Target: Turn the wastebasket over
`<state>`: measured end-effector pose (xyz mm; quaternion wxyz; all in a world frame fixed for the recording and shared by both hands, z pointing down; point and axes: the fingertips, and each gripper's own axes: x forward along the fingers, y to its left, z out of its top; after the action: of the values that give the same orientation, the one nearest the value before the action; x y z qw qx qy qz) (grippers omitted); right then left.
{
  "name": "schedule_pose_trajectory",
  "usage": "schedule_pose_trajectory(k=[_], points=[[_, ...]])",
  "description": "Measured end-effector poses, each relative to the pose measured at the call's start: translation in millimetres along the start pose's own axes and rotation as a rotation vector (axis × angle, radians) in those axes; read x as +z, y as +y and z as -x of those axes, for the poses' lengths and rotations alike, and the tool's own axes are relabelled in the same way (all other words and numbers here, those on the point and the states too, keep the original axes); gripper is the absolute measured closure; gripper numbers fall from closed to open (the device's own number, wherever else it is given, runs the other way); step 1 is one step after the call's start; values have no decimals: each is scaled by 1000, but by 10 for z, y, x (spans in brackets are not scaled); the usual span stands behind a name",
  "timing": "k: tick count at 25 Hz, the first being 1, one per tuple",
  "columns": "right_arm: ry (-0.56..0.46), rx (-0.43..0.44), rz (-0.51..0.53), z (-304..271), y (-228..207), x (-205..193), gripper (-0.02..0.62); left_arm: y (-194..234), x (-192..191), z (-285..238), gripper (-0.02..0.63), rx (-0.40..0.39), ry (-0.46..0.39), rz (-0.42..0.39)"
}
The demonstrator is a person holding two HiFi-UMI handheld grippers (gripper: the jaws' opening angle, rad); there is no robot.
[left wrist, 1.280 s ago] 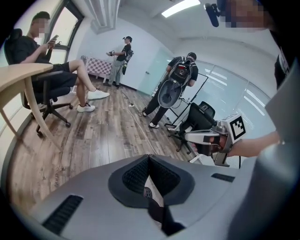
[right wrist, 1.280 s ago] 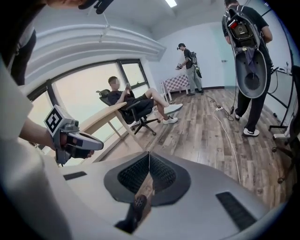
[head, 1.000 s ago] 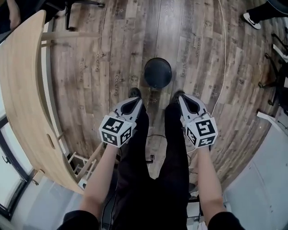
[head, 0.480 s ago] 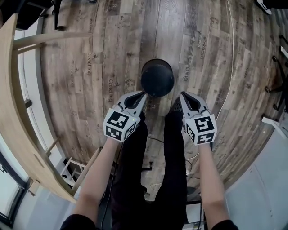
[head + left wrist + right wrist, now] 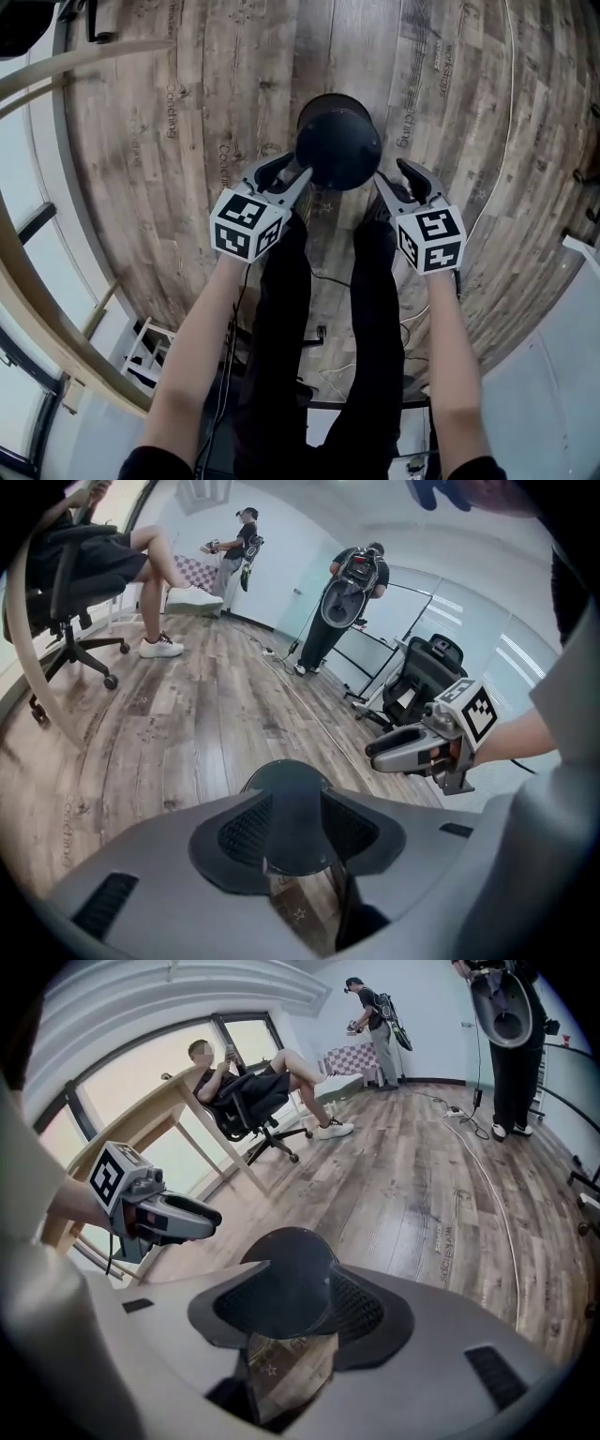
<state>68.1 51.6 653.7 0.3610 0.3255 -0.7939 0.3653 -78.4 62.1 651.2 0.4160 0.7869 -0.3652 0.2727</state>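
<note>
Wastebasket stands on the floor just ahead of the person's feet, its long axis upright. A closed dark face looks up, so it seems to stand mouth down, though that is not certain.

The 2 grippers flank it. The left gripper is close by its left side and the right gripper close by its right side. Both slant down toward it and are about equally near; whether either touches it cannot be told.

Each gripper view shows the wastebasket dead ahead, beyond the jaw tips and not between the pads. Both pairs of jaws have just been opening and stand partly apart, grasping nothing.

That gap looks far narrower than the wastebasket. The coming move likely means pressing it between the 2 grippers, or pinching its wall, then tipping it about a level axis.
</note>
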Motion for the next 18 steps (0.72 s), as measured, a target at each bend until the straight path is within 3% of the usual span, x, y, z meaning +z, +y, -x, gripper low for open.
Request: schedule_pose_trajectory(k=[8,18], points=[[101,29,-66,-524,-143,-257,278,305,-390,-432,288,-34,90,77],[170,19,-151,-870,-295,-526,267,457,-696,-744,268,-45,125,215]])
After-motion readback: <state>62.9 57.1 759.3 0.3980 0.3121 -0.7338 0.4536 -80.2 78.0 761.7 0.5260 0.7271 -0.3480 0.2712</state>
